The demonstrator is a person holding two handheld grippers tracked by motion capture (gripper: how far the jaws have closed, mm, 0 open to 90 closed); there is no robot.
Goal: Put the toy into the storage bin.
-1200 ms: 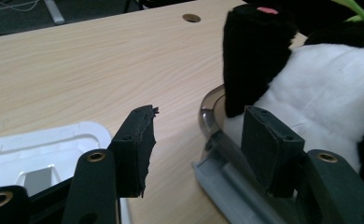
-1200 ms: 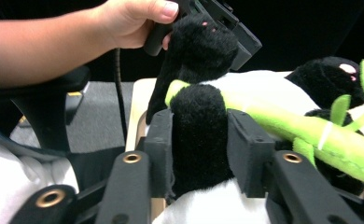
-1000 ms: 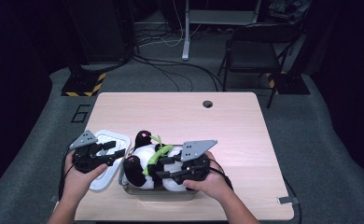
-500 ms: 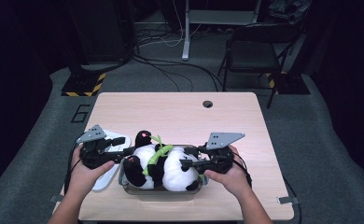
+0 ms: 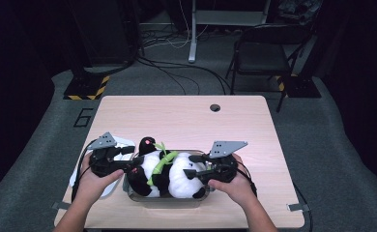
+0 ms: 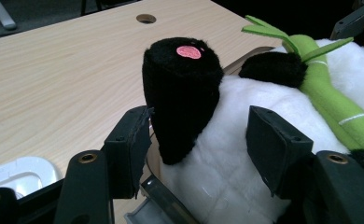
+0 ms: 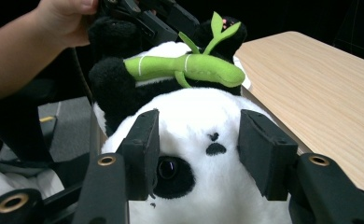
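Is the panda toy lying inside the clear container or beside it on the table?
Inside. The panda toy lies on its back within the clear container, whose rim runs around it; one black foot rises above the rim.

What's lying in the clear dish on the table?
A plush panda fills the dish, lying on its back with a green bamboo stalk across its chest. The dish's floor is hidden beneath it.

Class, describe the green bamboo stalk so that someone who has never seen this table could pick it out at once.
Start at the wooden table and find the clear dish near the front edge. A plush panda lies in it. The bamboo stalk lies across the panda's body: the one bright green thing among black and white fur.
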